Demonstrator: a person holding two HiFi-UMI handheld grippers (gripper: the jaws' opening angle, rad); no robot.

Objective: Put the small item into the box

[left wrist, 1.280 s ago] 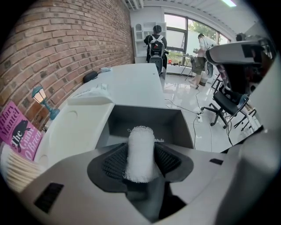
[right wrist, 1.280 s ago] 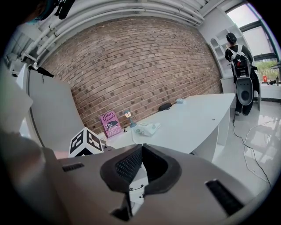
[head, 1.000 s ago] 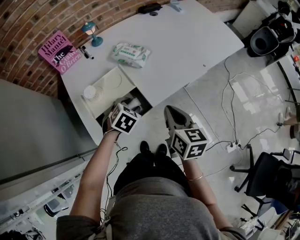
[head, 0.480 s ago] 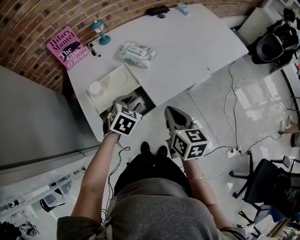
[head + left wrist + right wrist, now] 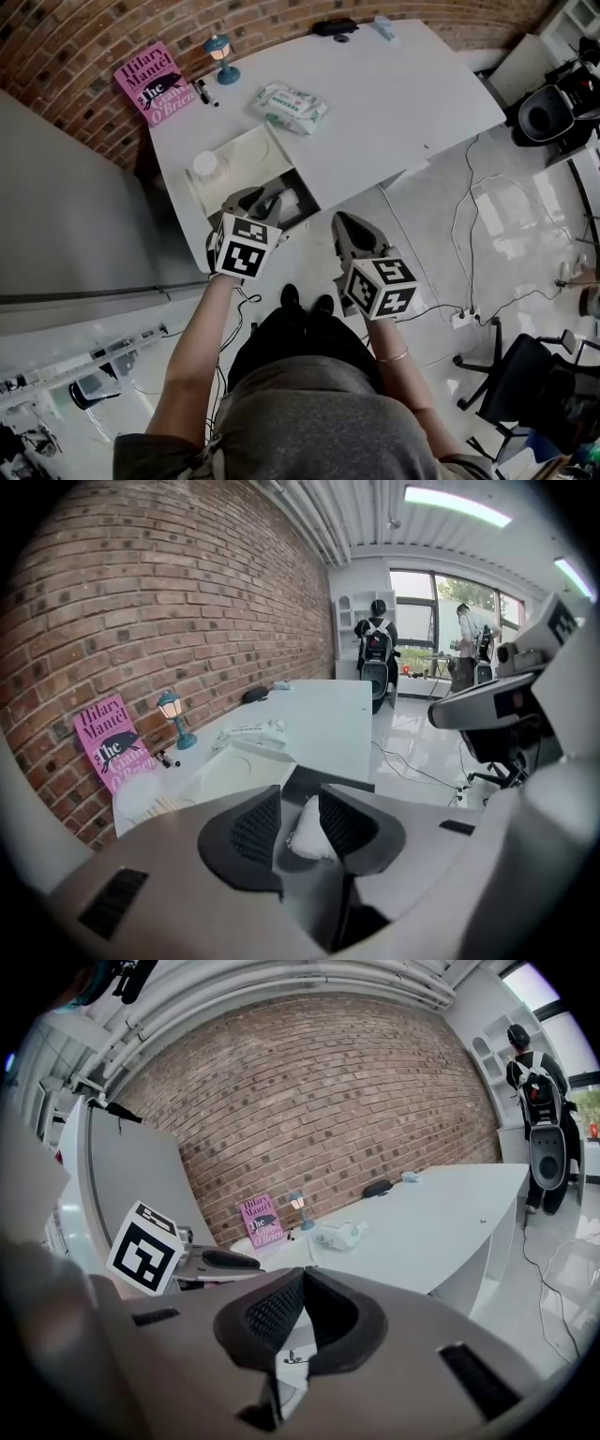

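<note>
The box point(image 5: 306, 212) is dark inside and stands at the white table's near corner, its cream lid point(image 5: 239, 161) lying open beside it. My left gripper point(image 5: 265, 199) hangs over the dark opening. Seen in the left gripper view, the small white crumpled item point(image 5: 309, 832) lies between the left gripper point(image 5: 298, 797) jaws, which are closing. A slit still shows at the left pad. The head view shows the item point(image 5: 291, 200) as a white patch in the box. My right gripper point(image 5: 343, 221) is shut and empty off the table's edge, its tips together point(image 5: 302, 1275).
On the table point(image 5: 384, 103) lie a pink book point(image 5: 157, 82), a small blue lamp point(image 5: 221, 56), a marker point(image 5: 206, 92), a wipes pack point(image 5: 292, 105) and a white round thing point(image 5: 206, 167) on the lid. Cables point(image 5: 469, 234) and chairs point(image 5: 553, 112) are at right.
The whole scene has slid right and down in the head view. My left gripper has stayed at the box opening, and the right gripper has barely moved.
</note>
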